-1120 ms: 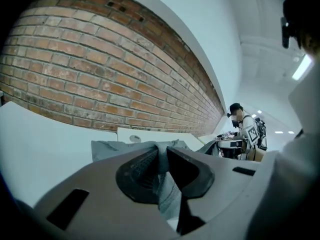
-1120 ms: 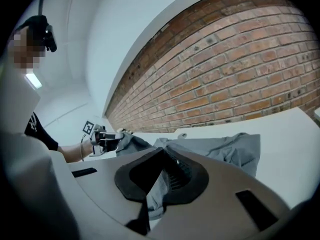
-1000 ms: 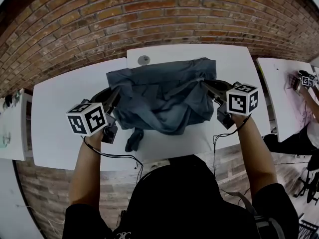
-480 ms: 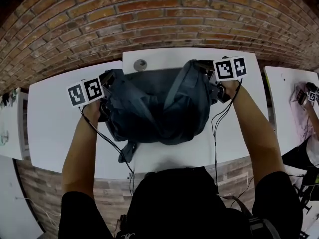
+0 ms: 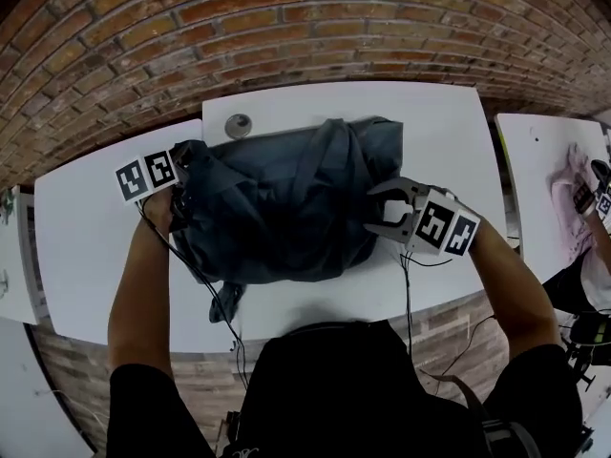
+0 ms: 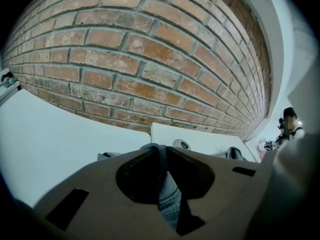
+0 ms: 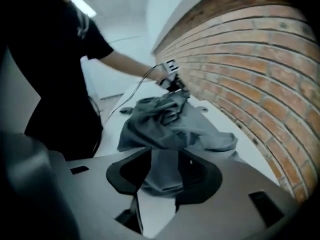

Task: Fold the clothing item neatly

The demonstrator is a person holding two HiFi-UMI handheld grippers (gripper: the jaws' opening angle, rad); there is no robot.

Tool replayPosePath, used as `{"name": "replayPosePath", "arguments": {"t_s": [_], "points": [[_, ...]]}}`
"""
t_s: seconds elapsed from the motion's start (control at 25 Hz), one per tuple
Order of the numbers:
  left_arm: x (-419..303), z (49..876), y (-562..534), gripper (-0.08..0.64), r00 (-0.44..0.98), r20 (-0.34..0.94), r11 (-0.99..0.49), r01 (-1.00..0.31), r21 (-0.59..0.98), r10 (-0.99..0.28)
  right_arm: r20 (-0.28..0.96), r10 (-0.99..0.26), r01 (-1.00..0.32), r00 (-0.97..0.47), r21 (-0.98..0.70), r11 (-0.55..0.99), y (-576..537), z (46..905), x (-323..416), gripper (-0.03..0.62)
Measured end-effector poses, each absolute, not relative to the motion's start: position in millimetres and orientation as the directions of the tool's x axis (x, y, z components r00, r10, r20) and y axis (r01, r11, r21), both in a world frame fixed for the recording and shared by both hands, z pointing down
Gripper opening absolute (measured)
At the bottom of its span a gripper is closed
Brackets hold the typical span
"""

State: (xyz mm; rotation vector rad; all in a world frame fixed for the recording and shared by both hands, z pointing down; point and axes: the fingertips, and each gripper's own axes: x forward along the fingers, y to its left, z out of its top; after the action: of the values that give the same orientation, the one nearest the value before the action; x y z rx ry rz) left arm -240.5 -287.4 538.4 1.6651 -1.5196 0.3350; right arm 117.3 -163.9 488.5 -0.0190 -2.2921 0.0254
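A dark blue-grey garment (image 5: 277, 208) lies rumpled across the white table (image 5: 95, 227). My left gripper (image 5: 181, 177) is at its far left edge and is shut on a fold of the cloth. The left gripper view shows that stitched fold (image 6: 169, 200) pinched between the jaws of the left gripper (image 6: 163, 148). My right gripper (image 5: 380, 210) hangs at the garment's near right edge, and its jaws have just been opening. In the right gripper view the cloth (image 7: 160, 176) lies loose between the jaws of the right gripper (image 7: 164, 151), and the pads do not press on it.
A small round grey object (image 5: 238, 125) sits on the table behind the garment. A brick wall (image 5: 305, 27) runs along the back. More white tables stand left and right, with another person (image 5: 587, 194) at the right one. Cables hang from both grippers.
The right gripper let go of the cloth, opened and drew back toward me to the near right edge. The left gripper sank to the table with its edge. The garment dropped flat.
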Motion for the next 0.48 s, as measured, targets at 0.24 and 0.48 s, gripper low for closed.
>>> {"name": "replayPosePath", "arguments": {"t_s": [0.24,0.48], "points": [[-236,542,-287,0.044,0.222,0.703,0.049,-0.938,0.343,-0.676,0.874,0.145,0.308,-0.463,0.005,0.951,-99,525,106,0.158],[-222,531,-286,0.094,0.284,0.686,-0.097,-0.950,0.298,-0.670,0.929,0.108,0.453,-0.355,0.070,0.889,-86,551,95,0.155]]}}
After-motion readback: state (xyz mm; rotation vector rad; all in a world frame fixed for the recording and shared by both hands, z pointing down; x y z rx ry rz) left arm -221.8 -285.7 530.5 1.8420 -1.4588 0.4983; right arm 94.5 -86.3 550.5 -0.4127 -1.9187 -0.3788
